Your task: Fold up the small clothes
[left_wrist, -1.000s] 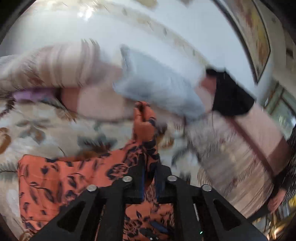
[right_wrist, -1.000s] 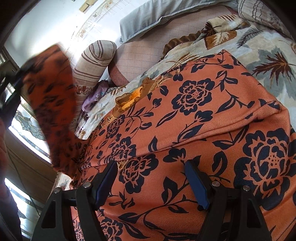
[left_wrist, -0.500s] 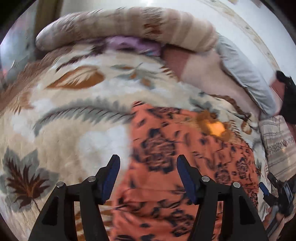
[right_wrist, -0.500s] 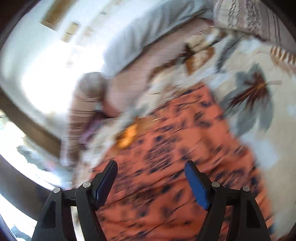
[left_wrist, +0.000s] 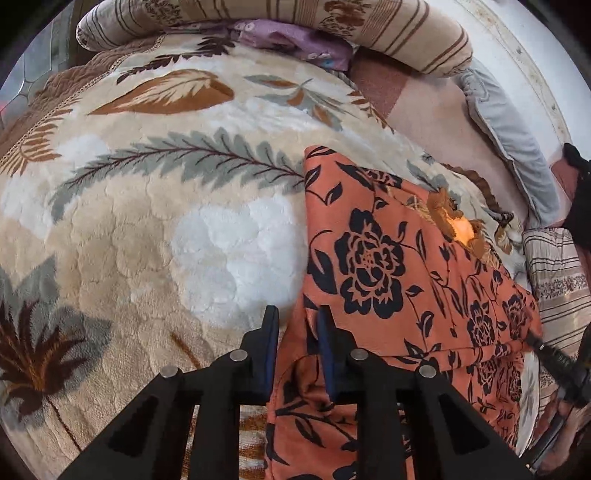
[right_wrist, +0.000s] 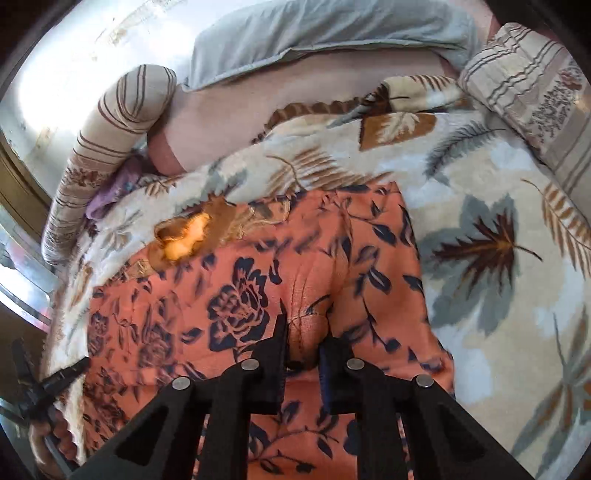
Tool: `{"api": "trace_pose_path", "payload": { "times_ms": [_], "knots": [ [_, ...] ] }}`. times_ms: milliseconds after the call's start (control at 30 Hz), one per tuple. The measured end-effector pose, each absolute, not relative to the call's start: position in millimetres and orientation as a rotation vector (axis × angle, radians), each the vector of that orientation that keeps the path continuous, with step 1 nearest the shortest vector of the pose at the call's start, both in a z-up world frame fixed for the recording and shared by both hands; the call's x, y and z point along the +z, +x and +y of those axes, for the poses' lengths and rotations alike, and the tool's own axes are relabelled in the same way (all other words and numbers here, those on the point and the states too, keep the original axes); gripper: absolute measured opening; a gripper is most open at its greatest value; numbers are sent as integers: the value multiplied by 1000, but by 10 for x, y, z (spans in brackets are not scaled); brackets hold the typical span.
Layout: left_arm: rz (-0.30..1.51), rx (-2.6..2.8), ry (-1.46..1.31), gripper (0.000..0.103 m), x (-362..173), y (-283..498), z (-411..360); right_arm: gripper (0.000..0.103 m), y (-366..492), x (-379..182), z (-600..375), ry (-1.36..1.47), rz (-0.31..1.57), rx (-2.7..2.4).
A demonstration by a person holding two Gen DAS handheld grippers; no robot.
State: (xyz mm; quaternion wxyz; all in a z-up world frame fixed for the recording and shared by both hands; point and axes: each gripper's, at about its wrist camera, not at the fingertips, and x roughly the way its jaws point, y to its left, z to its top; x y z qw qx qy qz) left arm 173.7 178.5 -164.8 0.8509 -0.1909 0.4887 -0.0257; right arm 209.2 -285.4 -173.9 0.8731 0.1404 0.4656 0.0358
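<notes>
An orange garment with dark flowers (left_wrist: 373, 258) lies spread flat on a leaf-patterned blanket (left_wrist: 147, 221). My left gripper (left_wrist: 297, 325) sits at the garment's near left edge. Its jaws are closing, and a fold of that edge stands between the blue pads. In the right wrist view the same garment (right_wrist: 240, 306) fills the middle. My right gripper (right_wrist: 303, 336) is closing too, and a bunched ridge of orange cloth is pinched between its fingers. The left gripper's black tip (right_wrist: 70, 373) shows at the garment's far left side, with a hand (right_wrist: 48, 435) behind it.
Striped bolster pillows (left_wrist: 332, 22) (right_wrist: 532, 92) lie along the blanket's far edges. A grey pillow (right_wrist: 314, 40) rests on a pink sheet (left_wrist: 436, 110), and a purple cloth (left_wrist: 295, 40) is tucked under one bolster. Bare blanket (right_wrist: 498, 277) spreads to the right of the garment.
The left gripper let go of the lifted part of the garment, came down to its left edge and narrowed on it. The right gripper went from wide open to pinching a fold.
</notes>
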Motion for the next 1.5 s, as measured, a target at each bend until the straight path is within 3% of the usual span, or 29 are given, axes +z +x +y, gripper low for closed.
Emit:
{"api": "trace_pose_path", "payload": {
  "times_ms": [67, 133, 167, 233, 333, 367, 400, 433, 600, 633, 700, 733, 767, 800, 833, 1133, 1167, 1233, 1300, 1400, 1500],
  "knots": [
    [1035, -46, -415, 30, -1612, 1755, 1783, 24, 2141, -2118, -2838, 222, 1099, 49],
    [1022, -59, -426, 49, -1520, 1778, 1783, 28, 2061, -2034, -2917, 272, 1031, 66],
    [999, -72, -418, 62, -1447, 1812, 1767, 43, 2042, -1965, -2957, 297, 1014, 55],
    [956, -70, -378, 65, -1328, 1929, 1714, 69, 1951, -1762, -3074, 325, 931, 12],
    [976, -98, -379, 65, -1346, 2212, 1639, 69, 1926, -1456, -3109, 336, 793, 36],
    [996, -93, -380, 48, -1405, 2307, 1630, 70, 1953, -1442, -3101, 383, 767, 105],
    [1035, -78, -374, 11, -1502, 2412, 1630, 72, 1975, -1446, -3097, 423, 758, 179],
    [1071, -69, -384, 10, -1586, 2478, 1649, 73, 2075, -1477, -3066, 448, 775, 257],
    [982, -59, -397, 10, -1456, 2448, 1723, 73, 2485, -2153, -3001, 489, 1013, 264],
    [968, -66, -384, 13, -1421, 2449, 1712, 73, 2455, -2154, -3042, 490, 955, 288],
    [984, -56, -394, 58, -1470, 2539, 1752, 73, 2419, -2171, -3031, 483, 935, 301],
    [983, -31, -404, 59, -1507, 2576, 1790, 73, 2414, -2175, -3027, 469, 927, 302],
    [992, -27, -430, 54, -1573, 2636, 1841, 73, 2414, -2170, -3004, 456, 924, 300],
    [994, -44, -440, 22, -1602, 2672, 1851, 73, 2398, -2170, -2995, 445, 921, 296],
    [999, -55, -431, 4, -1612, 2699, 1851, 73, 2363, -2148, -2976, 436, 918, 292],
    [992, 38, -254, 9, -1522, 2750, 1684, 73, 2361, -2187, -2983, 408, 919, 284],
    [969, 21, -263, 13, -1442, 2701, 1673, 73, 2364, -2126, -2985, 410, 933, 277],
    [909, -29, -273, 31, -1266, 2564, 1622, 73, 2336, -1935, -3030, 442, 893, 278],
    [863, -70, -252, 55, -1144, 2411, 1523, 73, 2350, -1753, -3062, 459, 828, 305],
    [920, -94, -189, 56, -1268, 2445, 1376, 80, 2593, -1766, -3099, 532, 843, 353],
    [1010, -28, -176, 57, -1556, 2542, 1392, 80, 2971, -2299, -3247, 657, 1015, 315]
  ]
}}
